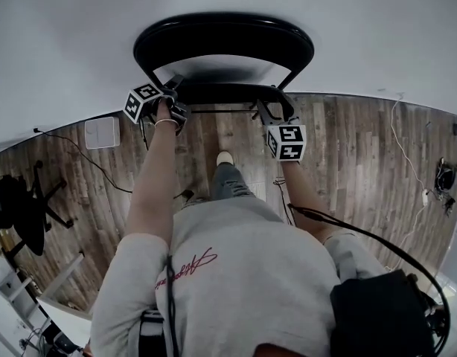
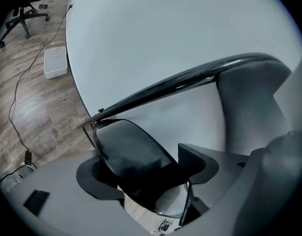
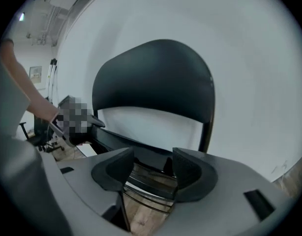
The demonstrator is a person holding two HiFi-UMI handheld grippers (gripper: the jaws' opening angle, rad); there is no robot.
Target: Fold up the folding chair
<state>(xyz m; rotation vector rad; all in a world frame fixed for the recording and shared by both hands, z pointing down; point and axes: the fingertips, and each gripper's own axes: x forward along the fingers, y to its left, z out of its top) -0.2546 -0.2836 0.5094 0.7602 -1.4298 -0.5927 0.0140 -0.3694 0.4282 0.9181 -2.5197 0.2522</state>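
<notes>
The black folding chair stands against the white wall, its curved backrest [image 1: 223, 39] above the dark seat edge [image 1: 225, 93]. My left gripper [image 1: 169, 108] is at the seat's left corner. In the left gripper view the black seat [image 2: 131, 151] lies between the wide-apart jaws of the left gripper [image 2: 146, 168], and the pads do not press on it. The backrest [image 2: 190, 80] runs edge-on above. My right gripper [image 1: 269, 114] is at the seat's right end. It stands open [image 3: 152, 168] just short of the seat's frame bars [image 3: 146, 181], with the backrest [image 3: 153, 77] beyond.
A white box [image 1: 103, 132] and a thin cable [image 1: 87, 158] lie on the wood floor at the left. A black office chair [image 1: 24, 207] stands further left. More cables [image 1: 407, 155] trail at the right. The person's shoe [image 1: 225, 158] is in front of the chair.
</notes>
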